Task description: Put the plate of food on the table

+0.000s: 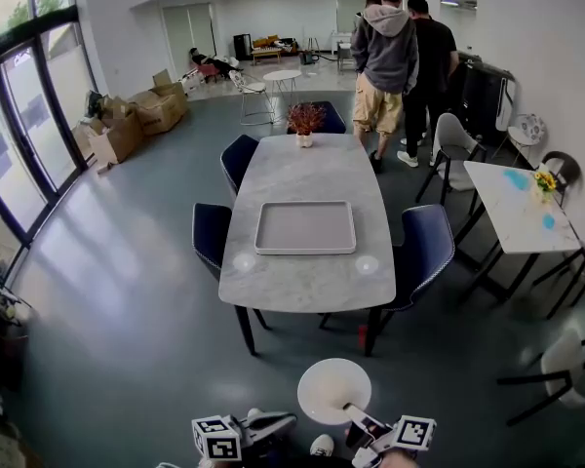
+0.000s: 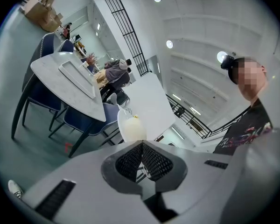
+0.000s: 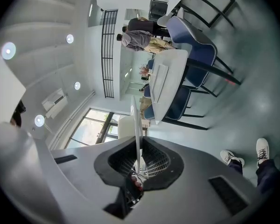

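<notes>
Your right gripper is low at the bottom edge of the head view, rolled about a quarter turn. Its jaws are narrow and clamped on the near rim of the plate. Your left gripper is just left of the plate, aimed at it, with jaws shut together on nothing. I can't tell if its tips touch the rim.

The plate hangs level over the floor, short of the table's near edge.

Both grippers are cut off by the head view's bottom edge. The head view shows the plate as plain white. Only the left gripper view shows a small yellow bit on it, and I can't tell what it is. The right gripper view shows the plate edge-on as a thin white line, plus your shoes.

On the table, a tray sits at the centre and a plant at the far edge. Two people stand beyond its far right corner.
</notes>
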### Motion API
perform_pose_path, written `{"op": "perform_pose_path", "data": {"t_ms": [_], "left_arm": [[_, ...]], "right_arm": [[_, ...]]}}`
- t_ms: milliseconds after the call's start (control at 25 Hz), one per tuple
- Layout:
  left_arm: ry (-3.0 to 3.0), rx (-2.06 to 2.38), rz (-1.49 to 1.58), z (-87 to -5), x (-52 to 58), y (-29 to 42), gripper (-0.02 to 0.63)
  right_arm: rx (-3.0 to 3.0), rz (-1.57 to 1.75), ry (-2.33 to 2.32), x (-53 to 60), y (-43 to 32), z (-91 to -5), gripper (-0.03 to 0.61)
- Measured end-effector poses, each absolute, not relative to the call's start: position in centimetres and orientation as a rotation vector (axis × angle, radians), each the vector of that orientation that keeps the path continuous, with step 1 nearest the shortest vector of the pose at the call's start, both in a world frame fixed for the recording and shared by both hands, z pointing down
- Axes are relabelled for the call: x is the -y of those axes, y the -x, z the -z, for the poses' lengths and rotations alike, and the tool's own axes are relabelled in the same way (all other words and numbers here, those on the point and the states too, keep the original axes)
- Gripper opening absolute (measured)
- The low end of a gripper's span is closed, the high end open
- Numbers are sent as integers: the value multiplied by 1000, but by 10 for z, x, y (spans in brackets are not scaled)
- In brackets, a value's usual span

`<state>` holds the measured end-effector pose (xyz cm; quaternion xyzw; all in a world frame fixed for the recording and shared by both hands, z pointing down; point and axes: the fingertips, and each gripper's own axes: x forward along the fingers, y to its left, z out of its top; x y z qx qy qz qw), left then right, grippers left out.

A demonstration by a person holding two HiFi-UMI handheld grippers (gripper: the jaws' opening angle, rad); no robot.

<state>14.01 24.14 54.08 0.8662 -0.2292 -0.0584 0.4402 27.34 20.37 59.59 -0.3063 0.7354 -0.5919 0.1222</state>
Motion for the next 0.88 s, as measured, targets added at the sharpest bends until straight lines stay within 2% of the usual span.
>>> {"op": "perform_pose_path", "data": {"t_ms": [440, 600, 760, 880], "left_arm": [[-2152, 583, 127, -539, -232, -143, 5], [-2150, 590, 119, -536, -227, -140, 5], [-2154, 590, 108, -535, -221, -136, 5], [-2166, 579, 104, -541, -213, -129, 5]], "right_arm": [[-1922, 1805, 885, -191, -283, -593, 29], [-2055, 1706, 897, -180, -287, -592, 29], [-1924, 1800, 905, -180, -285, -594, 29], [-2095, 1693, 979, -167, -288, -599, 29]]}}
